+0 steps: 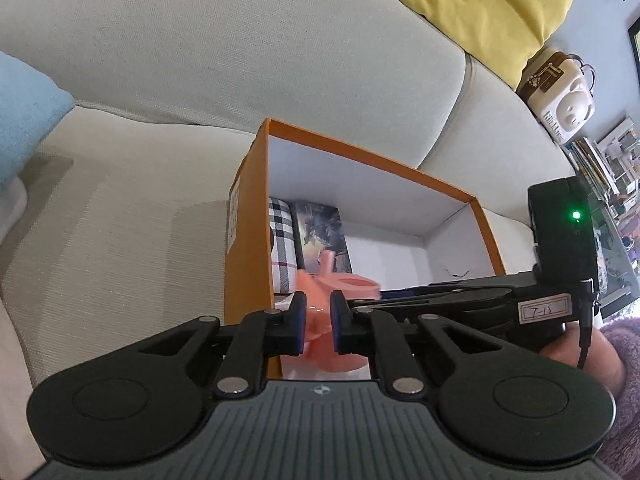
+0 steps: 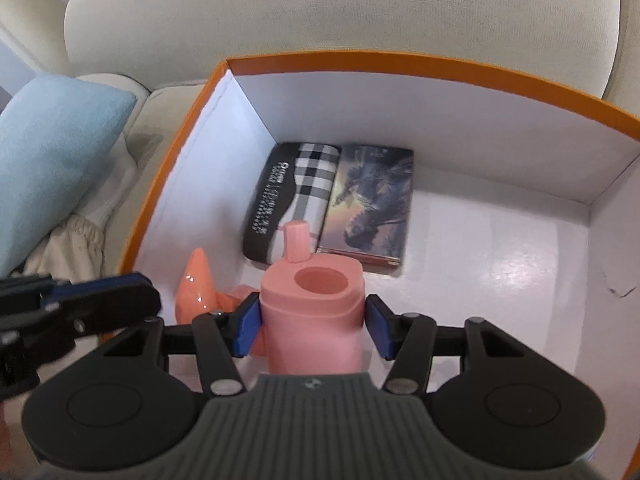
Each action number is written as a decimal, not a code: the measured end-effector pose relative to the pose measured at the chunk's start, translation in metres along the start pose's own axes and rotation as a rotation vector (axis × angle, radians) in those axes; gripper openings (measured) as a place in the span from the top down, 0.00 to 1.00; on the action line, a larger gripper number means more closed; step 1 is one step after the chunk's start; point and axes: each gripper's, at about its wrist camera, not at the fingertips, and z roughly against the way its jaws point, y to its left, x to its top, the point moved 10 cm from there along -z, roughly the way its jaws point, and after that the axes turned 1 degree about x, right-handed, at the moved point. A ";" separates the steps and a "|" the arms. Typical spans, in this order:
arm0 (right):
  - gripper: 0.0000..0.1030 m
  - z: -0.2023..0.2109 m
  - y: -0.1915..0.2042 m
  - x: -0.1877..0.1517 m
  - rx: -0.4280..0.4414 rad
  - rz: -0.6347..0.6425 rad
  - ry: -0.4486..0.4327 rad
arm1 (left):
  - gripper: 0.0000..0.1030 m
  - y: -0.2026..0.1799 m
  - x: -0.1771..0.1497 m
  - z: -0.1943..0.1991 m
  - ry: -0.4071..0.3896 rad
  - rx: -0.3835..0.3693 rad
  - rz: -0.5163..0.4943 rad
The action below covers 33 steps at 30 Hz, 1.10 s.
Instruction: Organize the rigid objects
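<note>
Right claw point(image 2: 312, 326) clamped on pink cup point(image 2: 314, 312), held upright over orange box point(image 2: 440, 70), long axis vertical. Left claw point(image 1: 319, 322) pinched on cup's pink handle point(image 1: 320, 316), at cup's 9 o'clock. Free floor lies toward 3 o'clock; plaid case point(image 2: 292, 200) and book point(image 2: 370, 204) at 12 o'clock.
</note>
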 end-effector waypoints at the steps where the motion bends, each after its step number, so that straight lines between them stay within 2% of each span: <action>1: 0.45 -0.001 0.003 0.000 0.019 -0.007 0.001 | 0.87 0.001 0.000 0.000 0.000 -0.002 0.003; 3: 0.45 -0.004 0.008 -0.001 0.048 -0.016 0.009 | 0.87 0.002 0.001 0.001 -0.004 0.001 0.008; 8: 0.45 0.000 0.009 -0.001 0.017 0.028 -0.012 | 0.86 0.000 0.002 0.005 -0.012 0.011 -0.012; 9: 0.45 0.003 0.008 0.000 0.012 0.043 -0.020 | 0.78 -0.001 0.001 0.005 -0.009 0.020 -0.026; 10: 0.45 0.005 0.006 0.000 0.004 0.058 -0.021 | 0.66 -0.004 0.000 0.005 -0.001 0.028 -0.048; 13: 0.45 0.010 0.000 -0.004 -0.017 0.080 -0.016 | 0.56 -0.013 -0.006 0.003 0.038 0.053 -0.137; 20: 0.45 0.018 -0.007 -0.019 -0.018 0.132 0.013 | 0.56 -0.028 -0.020 -0.011 0.155 0.153 -0.358; 24: 0.46 0.021 -0.005 -0.028 0.002 0.169 0.040 | 0.56 -0.035 -0.016 -0.003 0.100 0.223 -0.473; 29: 0.45 0.025 -0.005 -0.026 0.016 0.181 0.051 | 0.56 -0.013 0.000 0.011 0.042 0.259 -0.330; 33: 0.43 0.035 -0.002 -0.016 0.030 0.189 0.027 | 0.56 0.004 0.004 0.014 0.024 0.238 -0.227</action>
